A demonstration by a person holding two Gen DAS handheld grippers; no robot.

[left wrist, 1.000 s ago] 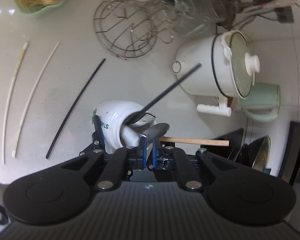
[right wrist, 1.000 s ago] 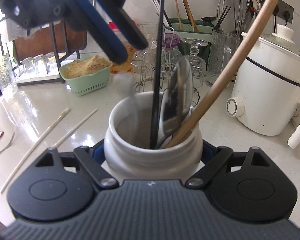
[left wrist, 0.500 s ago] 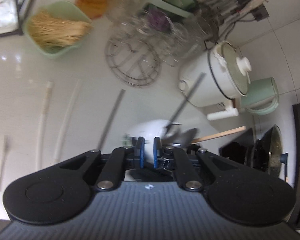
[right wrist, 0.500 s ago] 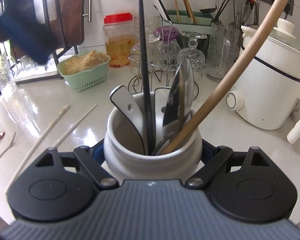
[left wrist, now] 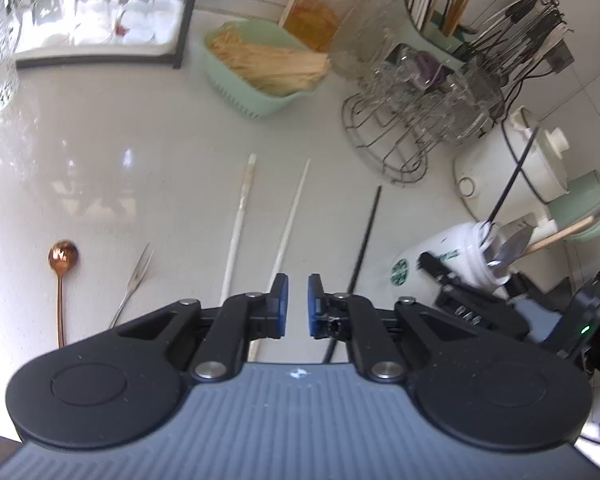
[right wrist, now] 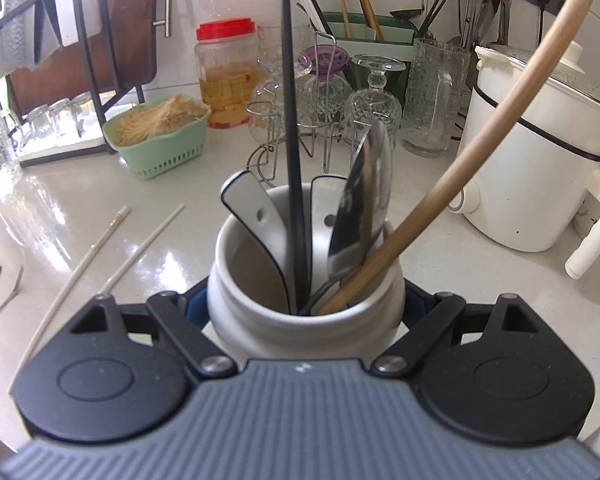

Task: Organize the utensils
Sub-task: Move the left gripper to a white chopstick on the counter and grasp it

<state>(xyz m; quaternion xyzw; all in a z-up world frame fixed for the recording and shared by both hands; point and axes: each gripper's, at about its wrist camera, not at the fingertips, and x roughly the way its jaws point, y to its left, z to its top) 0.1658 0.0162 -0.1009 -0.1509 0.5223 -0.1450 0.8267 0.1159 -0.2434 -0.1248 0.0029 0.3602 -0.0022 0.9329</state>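
The right gripper (right wrist: 305,300) clamps the white ceramic utensil jar (right wrist: 304,296), its black chopstick (right wrist: 290,120) pointing to 12 o'clock. The left gripper (left wrist: 294,306), slightly parted and empty, hovers over a black chopstick on the counter (left wrist: 365,236) at its 1 o'clock, long axis running 12 to 6.

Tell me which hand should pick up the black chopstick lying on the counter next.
Left. The left gripper is empty, jaws slightly apart, hovering right beside the black chopstick. The right gripper is occupied, clamped around the white jar holding the utensils.
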